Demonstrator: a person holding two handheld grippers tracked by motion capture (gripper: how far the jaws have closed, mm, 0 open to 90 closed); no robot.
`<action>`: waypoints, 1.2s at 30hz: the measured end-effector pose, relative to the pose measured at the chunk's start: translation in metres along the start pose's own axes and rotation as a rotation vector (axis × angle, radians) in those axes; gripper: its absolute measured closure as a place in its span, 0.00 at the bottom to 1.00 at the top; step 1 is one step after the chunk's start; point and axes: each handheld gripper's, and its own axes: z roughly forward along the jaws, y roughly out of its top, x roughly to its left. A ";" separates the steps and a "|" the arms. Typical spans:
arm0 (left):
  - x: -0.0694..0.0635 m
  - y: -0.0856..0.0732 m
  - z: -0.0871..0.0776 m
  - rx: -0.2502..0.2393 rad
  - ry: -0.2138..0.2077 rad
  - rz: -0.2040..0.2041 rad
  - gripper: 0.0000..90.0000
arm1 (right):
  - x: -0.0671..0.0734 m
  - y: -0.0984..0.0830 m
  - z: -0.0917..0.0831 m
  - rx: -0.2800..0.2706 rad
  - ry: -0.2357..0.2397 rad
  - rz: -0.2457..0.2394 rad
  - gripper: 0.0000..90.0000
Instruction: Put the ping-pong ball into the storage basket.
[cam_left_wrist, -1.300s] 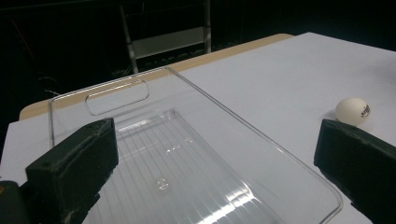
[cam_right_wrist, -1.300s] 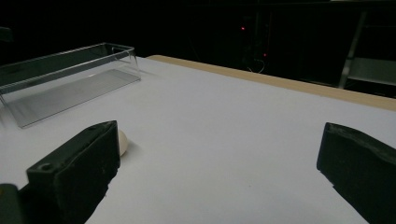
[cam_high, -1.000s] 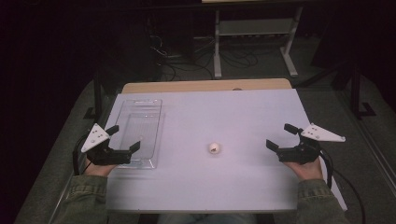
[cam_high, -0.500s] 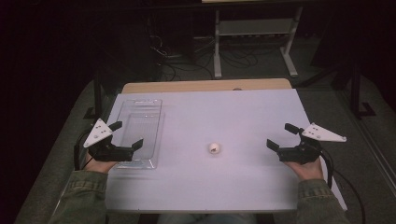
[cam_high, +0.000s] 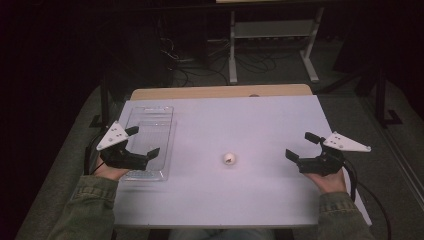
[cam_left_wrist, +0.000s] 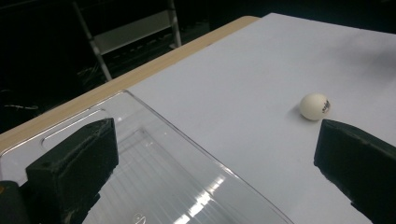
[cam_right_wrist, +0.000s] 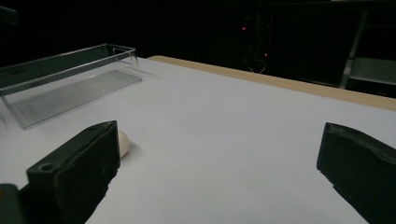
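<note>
A small white ball (cam_high: 229, 159) lies alone on the white table top (cam_high: 240, 125), near the middle. A clear plastic tray (cam_high: 150, 140) stands at the left, empty. My left gripper (cam_high: 142, 141) hovers open over the tray's near half, jaws wide apart. In the left gripper view the ball (cam_left_wrist: 314, 106) lies just beyond the right jaw and the tray (cam_left_wrist: 187, 186) spreads below. My right gripper (cam_high: 302, 145) is open at the table's right side, well apart from the ball. In the right gripper view the ball (cam_right_wrist: 123, 143) peeks from behind the left jaw, with the tray (cam_right_wrist: 70, 79) farther off.
The table's wooden far edge (cam_high: 220, 92) runs across the back. Beyond it, in the dark, stand a metal-legged frame (cam_high: 270, 45) and loose cables on the floor. Both forearms in green sleeves (cam_high: 85, 210) come in from the bottom.
My left gripper has drifted up and slightly right over the tray. The right gripper and the ball have stayed put.
</note>
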 end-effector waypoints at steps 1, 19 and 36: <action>-0.001 0.002 0.001 0.007 -0.005 0.008 0.00 | 0.000 0.000 0.000 0.000 0.000 0.000 0.00; -0.005 0.028 0.012 0.057 -0.054 0.105 0.00 | 0.000 0.001 -0.001 -0.003 0.000 0.001 0.00; -0.008 0.049 0.028 0.110 -0.117 0.158 0.00 | 0.000 0.001 -0.001 -0.005 0.001 0.001 0.00</action>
